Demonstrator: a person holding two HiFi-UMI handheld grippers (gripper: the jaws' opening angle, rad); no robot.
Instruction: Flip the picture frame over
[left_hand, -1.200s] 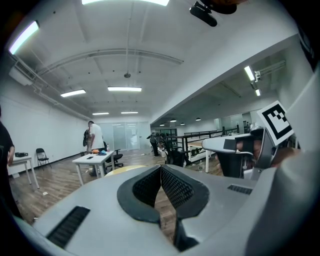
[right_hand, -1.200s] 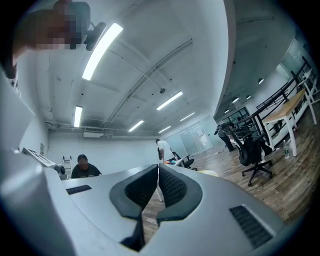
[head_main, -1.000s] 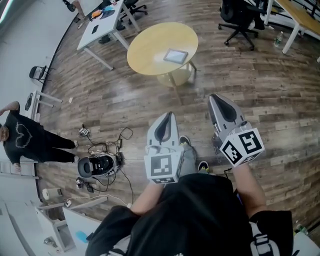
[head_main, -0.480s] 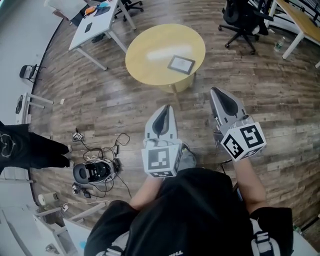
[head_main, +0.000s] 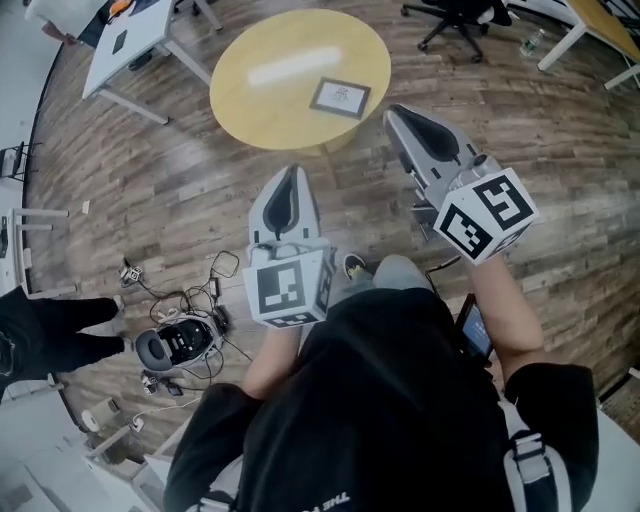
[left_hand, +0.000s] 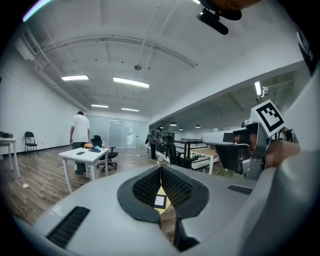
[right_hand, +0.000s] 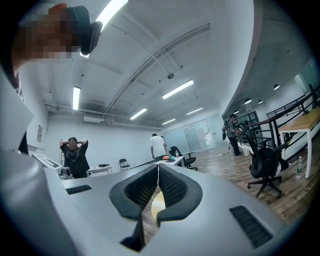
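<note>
The picture frame (head_main: 340, 97), dark-edged with a pale centre, lies flat on the round yellow table (head_main: 262, 95) ahead of me. Both grippers are held out level over the wooden floor, short of the table and touching nothing. My left gripper (head_main: 291, 170) is shut and empty; in the left gripper view its tips (left_hand: 161, 169) meet, and the frame (left_hand: 159, 201) shows small and far off through the gap below them. My right gripper (head_main: 392, 110) is shut and empty too, its tip near the table's edge in the head view. Its own view shows the joined tips (right_hand: 158, 166) and a sliver of the table (right_hand: 157, 205).
A white desk (head_main: 130, 45) stands beyond the table at the left and a black office chair (head_main: 455, 15) at the top right. Cables and a round device (head_main: 180, 340) lie on the floor at my left. A person in black (head_main: 40, 330) stands at the far left.
Both grippers have moved forward together toward the round table, which now looks larger and closer. The frame lies where it was. Both grippers stay shut.
</note>
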